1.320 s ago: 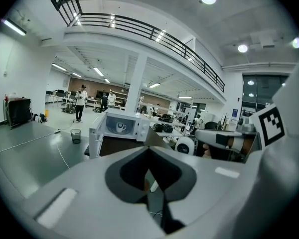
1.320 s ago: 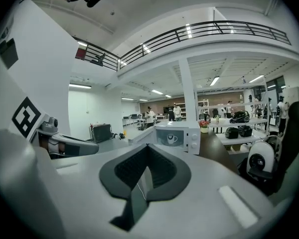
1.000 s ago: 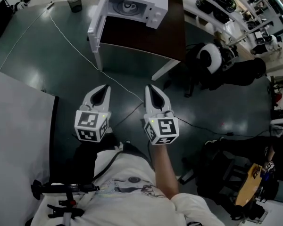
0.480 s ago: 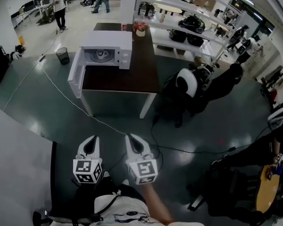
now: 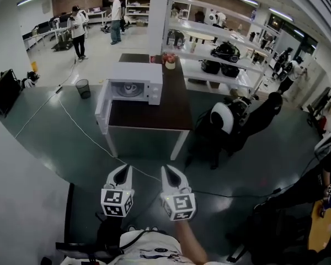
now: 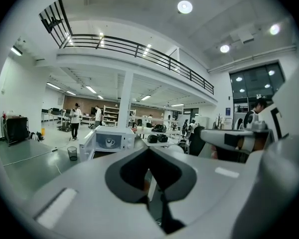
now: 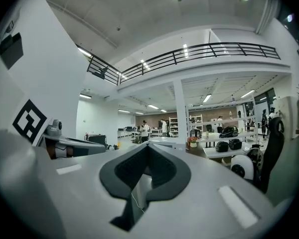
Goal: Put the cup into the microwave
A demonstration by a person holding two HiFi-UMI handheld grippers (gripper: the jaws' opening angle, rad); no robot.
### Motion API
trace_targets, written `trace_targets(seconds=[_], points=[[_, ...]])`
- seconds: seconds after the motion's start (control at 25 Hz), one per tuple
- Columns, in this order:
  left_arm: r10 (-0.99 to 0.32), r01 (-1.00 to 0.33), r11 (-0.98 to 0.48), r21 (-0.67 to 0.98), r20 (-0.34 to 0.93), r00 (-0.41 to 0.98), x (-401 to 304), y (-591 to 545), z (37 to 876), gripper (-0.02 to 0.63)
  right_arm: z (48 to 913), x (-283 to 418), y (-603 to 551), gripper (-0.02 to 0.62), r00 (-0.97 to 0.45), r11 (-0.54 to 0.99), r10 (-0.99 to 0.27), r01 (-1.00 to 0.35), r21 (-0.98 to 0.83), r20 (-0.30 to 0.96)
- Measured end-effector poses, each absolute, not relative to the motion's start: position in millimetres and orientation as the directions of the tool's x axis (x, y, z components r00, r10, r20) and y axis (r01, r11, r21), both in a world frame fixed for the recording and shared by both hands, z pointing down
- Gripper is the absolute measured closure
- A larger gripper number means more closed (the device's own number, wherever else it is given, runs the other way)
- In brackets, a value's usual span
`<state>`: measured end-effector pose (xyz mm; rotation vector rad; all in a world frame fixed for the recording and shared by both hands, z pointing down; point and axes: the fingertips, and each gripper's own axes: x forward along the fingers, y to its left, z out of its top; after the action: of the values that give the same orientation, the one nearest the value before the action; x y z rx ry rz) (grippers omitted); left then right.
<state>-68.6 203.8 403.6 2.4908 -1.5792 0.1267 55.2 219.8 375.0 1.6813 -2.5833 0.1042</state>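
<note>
White microwave (image 5: 133,83) sat on the dark table (image 5: 154,115), well ahead of you, with its door (image 5: 103,105) swung out to the left. The cup (image 6: 109,142) was inside the cavity, pale, handle to the right; only your left gripper view showed it properly.

Your left gripper (image 5: 123,168) and right gripper (image 5: 169,169) were low in the head view, side by side and apart, both pointing towards the table. Fingers on both were closed, tips together, holding nothing.

Between you and the table:
- dark green floor with a white cable (image 5: 80,127) running diagonally across it, passing just ahead of the grippers
- the open door overhanging the table's left end

Around it:
- black bin (image 5: 83,88) on the floor, left of the microwave
- potted flowers (image 5: 169,63) on the table behind the microwave
- white pillar (image 5: 157,12) and shelves (image 5: 207,31) carrying dark gear behind
- black seat with a white round part (image 5: 225,118) near the table's right end; couldn't tell exactly what it was
- two people (image 5: 78,30) standing far back left

Hard to read:
- in the head view the cup was too small to make out
- in the right gripper view your own fingers covered most of the microwave
- your torso was cut off at the bottom edge
</note>
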Motion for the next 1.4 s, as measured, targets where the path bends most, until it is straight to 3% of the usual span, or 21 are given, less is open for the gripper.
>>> trace_targets(seconds=[0.56,1.4], points=[[-0.887,-0.895,-0.437,0.090,0.120,0.445,-78.1,180.7,382.5,0.607,354.9,45.8,195.9,0.597,-0.384,0.384,-0.923,-0.923,0.019,0.031],[-0.879,-0.888,-0.452,0.087,0.125,0.460,-63.3,174.6,383.2,0.607,358.0,53.7,190.4,0.597,-0.385,0.387,-0.922,-0.921,0.049,0.049]])
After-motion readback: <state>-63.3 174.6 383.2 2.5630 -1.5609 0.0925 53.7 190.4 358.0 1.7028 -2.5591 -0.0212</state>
